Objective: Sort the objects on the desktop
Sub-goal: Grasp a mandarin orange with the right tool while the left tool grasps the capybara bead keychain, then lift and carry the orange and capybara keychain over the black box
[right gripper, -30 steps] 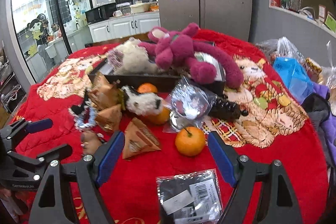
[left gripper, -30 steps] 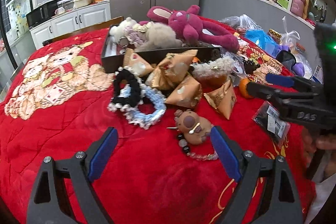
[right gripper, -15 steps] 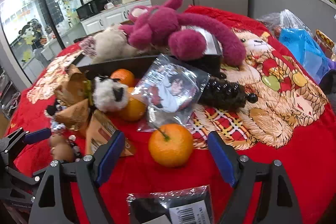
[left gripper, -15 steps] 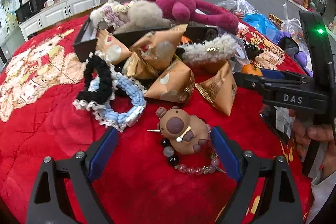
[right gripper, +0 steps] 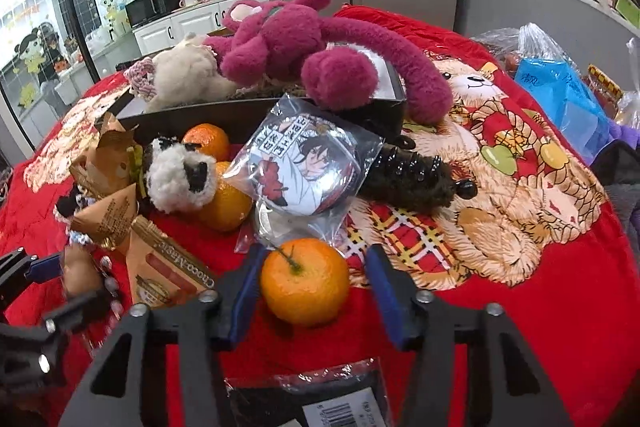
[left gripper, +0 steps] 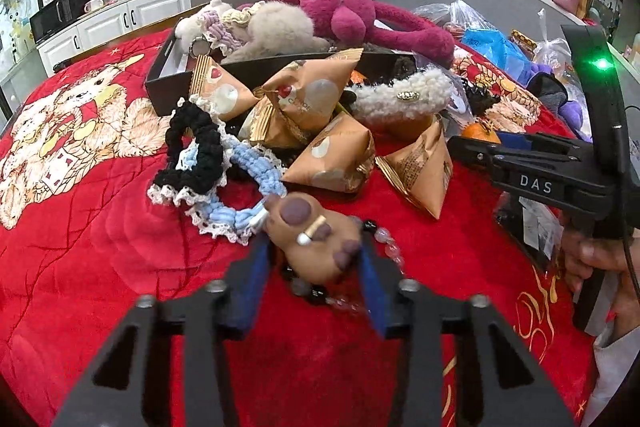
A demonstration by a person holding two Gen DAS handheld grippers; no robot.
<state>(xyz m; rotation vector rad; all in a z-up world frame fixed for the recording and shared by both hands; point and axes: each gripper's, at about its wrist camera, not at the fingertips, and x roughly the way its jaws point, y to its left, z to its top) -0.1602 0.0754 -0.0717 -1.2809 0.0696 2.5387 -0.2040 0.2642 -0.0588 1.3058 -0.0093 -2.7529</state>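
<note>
In the left wrist view a brown plush charm (left gripper: 316, 243) on a bead bracelet (left gripper: 386, 241) lies on the red blanket (left gripper: 100, 235). My left gripper (left gripper: 314, 255) has its jaws closing on the charm, and both blue pads touch its sides. In the right wrist view an orange (right gripper: 305, 281) sits between the fingers of my right gripper (right gripper: 310, 275). Those jaws are closing too, and a strip of blanket still shows between the orange and the right pad (right gripper: 378, 279). A black tray (left gripper: 168, 83) holding plush toys stands behind.
Triangular snack packs (left gripper: 336, 155), scrunchies (left gripper: 200, 151) and a fluffy clip (left gripper: 400, 95) are heaped before the tray. A bagged badge (right gripper: 304, 163), a black claw clip (right gripper: 412, 179) and more oranges (right gripper: 208, 141) lie near. A barcoded packet (right gripper: 320, 403) is under my right gripper.
Both grippers dropped closer to the blanket. The left jaws narrowed from wide open onto the brown charm. The right jaws narrowed around the orange.
</note>
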